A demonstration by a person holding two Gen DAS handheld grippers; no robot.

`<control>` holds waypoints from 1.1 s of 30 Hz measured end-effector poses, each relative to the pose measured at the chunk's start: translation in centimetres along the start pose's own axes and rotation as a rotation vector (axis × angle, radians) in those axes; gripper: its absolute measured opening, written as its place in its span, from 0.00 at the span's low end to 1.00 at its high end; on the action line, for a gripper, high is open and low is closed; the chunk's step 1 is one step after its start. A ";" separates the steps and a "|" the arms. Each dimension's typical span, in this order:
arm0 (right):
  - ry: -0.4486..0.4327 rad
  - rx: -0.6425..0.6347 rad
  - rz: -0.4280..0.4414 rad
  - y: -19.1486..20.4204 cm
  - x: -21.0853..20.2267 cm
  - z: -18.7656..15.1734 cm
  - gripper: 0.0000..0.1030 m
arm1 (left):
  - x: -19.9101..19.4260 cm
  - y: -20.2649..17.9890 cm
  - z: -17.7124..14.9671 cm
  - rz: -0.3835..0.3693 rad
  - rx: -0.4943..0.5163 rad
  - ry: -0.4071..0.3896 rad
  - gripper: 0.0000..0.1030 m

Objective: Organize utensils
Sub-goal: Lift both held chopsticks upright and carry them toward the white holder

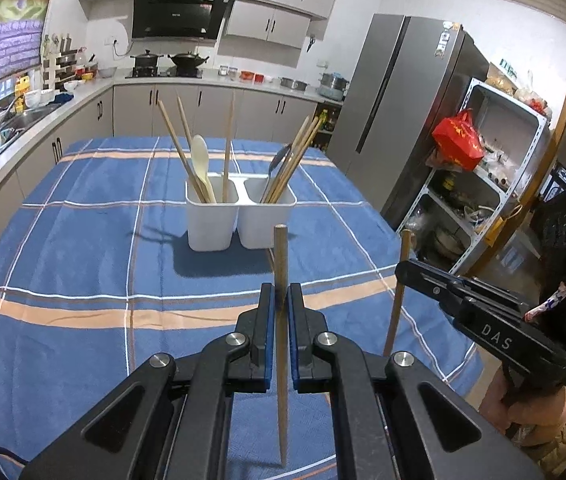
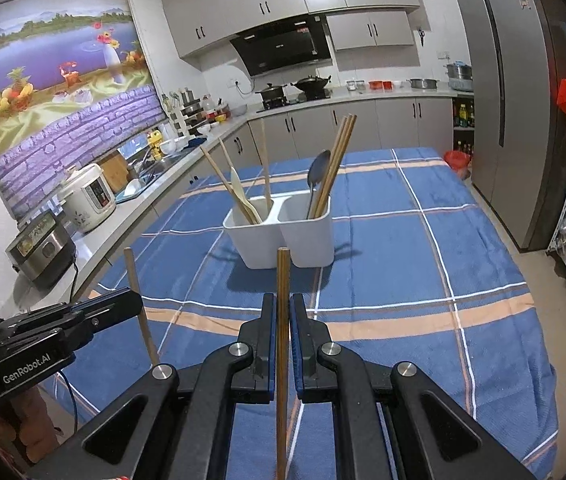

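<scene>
A white two-compartment utensil holder (image 1: pixel 239 216) stands mid-table on the blue plaid cloth; it also shows in the right wrist view (image 2: pixel 283 232). Its left compartment holds light chopsticks and a cream spoon (image 1: pixel 202 168). Its right compartment holds brown chopsticks and a grey spoon (image 2: pixel 317 174). My left gripper (image 1: pixel 281 300) is shut on an upright light wooden chopstick (image 1: pixel 281 256), in front of the holder. My right gripper (image 2: pixel 282 308) is shut on an upright dark brown chopstick (image 2: pixel 283 276). Each gripper shows in the other's view: the right one (image 1: pixel 401 270) and the left one (image 2: pixel 139 306).
The table (image 1: pixel 63 260) fills the foreground. A kitchen counter with sink, rice cooker (image 2: pixel 87 196) and stove runs along the left and back. A grey fridge (image 1: pixel 399 120) and a metal shelf rack (image 1: pixel 483 184) stand to the right.
</scene>
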State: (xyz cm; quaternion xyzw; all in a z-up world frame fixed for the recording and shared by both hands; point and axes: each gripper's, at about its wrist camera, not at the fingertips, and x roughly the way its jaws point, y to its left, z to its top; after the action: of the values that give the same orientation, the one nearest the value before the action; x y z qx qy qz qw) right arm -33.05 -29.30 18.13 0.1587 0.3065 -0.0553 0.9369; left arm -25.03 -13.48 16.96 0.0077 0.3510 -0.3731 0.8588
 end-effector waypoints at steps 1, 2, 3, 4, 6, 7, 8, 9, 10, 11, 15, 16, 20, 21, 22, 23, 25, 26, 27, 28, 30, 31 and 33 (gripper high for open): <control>-0.004 -0.003 0.001 0.1 -0.1 0.1 0.06 | -0.4 0.0 0.1 0.000 0.001 -0.010 0.05; -0.009 -0.005 0.003 0.2 -0.2 0.2 0.06 | -0.5 0.0 0.2 0.001 0.002 -0.017 0.05; -0.014 -0.006 0.005 0.4 -0.3 0.2 0.06 | -0.8 0.0 0.3 0.001 0.003 -0.026 0.05; -0.018 -0.009 0.007 0.4 -0.5 0.3 0.06 | -1.1 0.0 0.4 0.002 0.005 -0.033 0.05; -0.026 -0.013 0.008 0.5 -0.6 0.4 0.06 | -1.4 -0.1 0.4 0.002 0.010 -0.044 0.05; -0.031 -0.017 0.008 0.6 -0.8 0.5 0.06 | -1.6 -0.1 0.5 0.002 0.011 -0.049 0.05; -0.034 -0.018 0.009 0.7 -0.8 0.5 0.06 | -1.7 -0.1 0.6 0.001 0.011 -0.052 0.05; -0.037 -0.019 0.009 0.7 -0.9 0.6 0.06 | -1.9 -0.1 0.6 0.000 0.011 -0.056 0.05; -0.043 -0.019 0.009 0.7 -1.1 0.7 0.06 | -1.9 -0.1 0.7 -0.001 0.011 -0.059 0.05; -0.045 -0.020 0.009 0.8 -1.2 0.8 0.06 | -2.0 -0.2 0.8 -0.001 0.012 -0.062 0.05; -0.060 -0.026 0.002 0.8 -1.5 1.2 0.06 | -2.3 -0.2 1.1 -0.003 0.017 -0.070 0.05; -0.063 -0.026 0.002 0.8 -1.6 1.3 0.06 | -2.3 -0.2 1.2 -0.003 0.017 -0.072 0.05; -0.079 -0.029 -0.002 1.0 -1.9 1.7 0.06 | -2.4 -0.1 1.5 0.004 0.024 -0.078 0.05; -0.080 -0.030 -0.002 1.0 -1.9 1.7 0.06 | -2.5 -0.1 1.7 0.007 0.029 -0.081 0.05; -0.083 -0.031 -0.004 1.0 -2.0 1.8 0.06 | -2.5 -0.1 1.8 0.011 0.033 -0.083 0.05; -0.086 -0.031 -0.005 1.1 -2.0 1.9 0.06 | -2.6 -0.1 1.9 0.017 0.038 -0.088 0.05; -0.090 -0.030 -0.006 1.1 -2.0 2.1 0.06 | -2.8 -0.2 2.2 0.031 0.050 -0.100 0.05; -0.093 -0.030 -0.006 1.1 -1.9 2.1 0.06 | -2.8 -0.2 2.3 0.036 0.054 -0.105 0.05; -0.096 -0.029 -0.006 1.1 -2.0 2.2 0.06 | -2.9 -0.3 2.5 0.041 0.059 -0.110 0.05; -0.099 -0.029 -0.007 1.0 -2.0 2.3 0.06 | -3.0 -0.3 2.7 0.045 0.064 -0.115 0.05; -0.107 -0.028 -0.007 1.0 -2.1 2.4 0.06 | -3.0 -0.2 3.0 0.048 0.068 -0.122 0.05; -0.111 -0.029 -0.008 1.0 -2.1 2.6 0.06 | -3.0 -0.2 3.2 0.049 0.068 -0.125 0.05; -0.118 -0.032 -0.009 1.0 -2.3 2.7 0.06 | -3.0 -0.1 3.5 0.047 0.065 -0.129 0.05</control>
State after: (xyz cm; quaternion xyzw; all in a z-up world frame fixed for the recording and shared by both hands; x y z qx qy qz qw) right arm -33.16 -29.22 21.82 0.1387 0.2521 -0.0641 0.9556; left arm -24.40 -12.61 21.41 0.0200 0.2823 -0.3637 0.8875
